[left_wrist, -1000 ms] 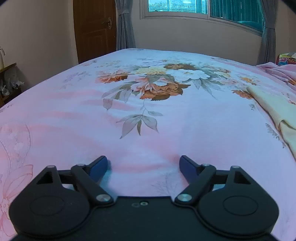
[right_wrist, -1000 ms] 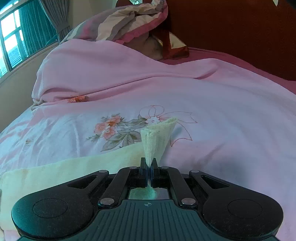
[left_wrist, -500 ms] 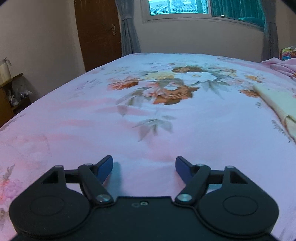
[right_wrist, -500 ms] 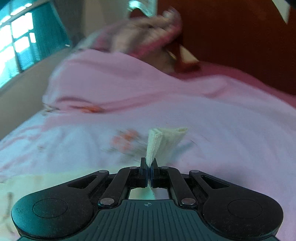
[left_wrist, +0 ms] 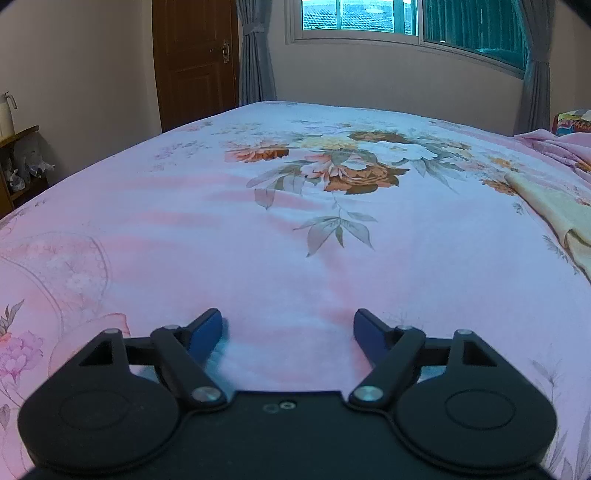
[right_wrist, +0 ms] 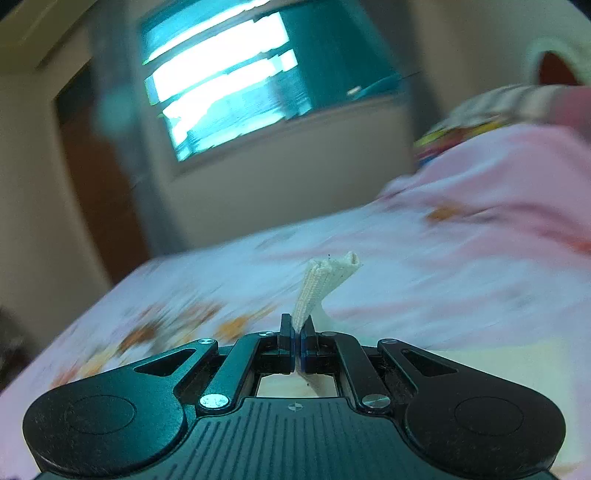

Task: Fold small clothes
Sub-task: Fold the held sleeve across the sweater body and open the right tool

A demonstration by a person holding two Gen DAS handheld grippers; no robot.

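A pale yellow garment (left_wrist: 554,206) lies on the pink flowered bed sheet (left_wrist: 258,221) at the right edge of the left wrist view. My left gripper (left_wrist: 288,317) hovers low over bare sheet, well left of the garment. Its jaws are opening and nothing is between them. In the blurred right wrist view my right gripper (right_wrist: 296,321) is shut on a ribbed cream edge of the garment (right_wrist: 325,277), which sticks up past the fingertips. More of the cloth trails below and to the right of the gripper.
A brown door (left_wrist: 195,62) and a curtained window (left_wrist: 406,18) stand beyond the bed's far edge. A wooden shelf (left_wrist: 14,166) is at the left. A crumpled pink blanket (left_wrist: 561,147) and a colourful pillow (left_wrist: 572,122) lie at the right.
My right gripper has swung fast from facing the headboard and pillows to facing the window, still clamped on the cloth edge. The left jaws have spread wider and the gripper has shifted slightly.
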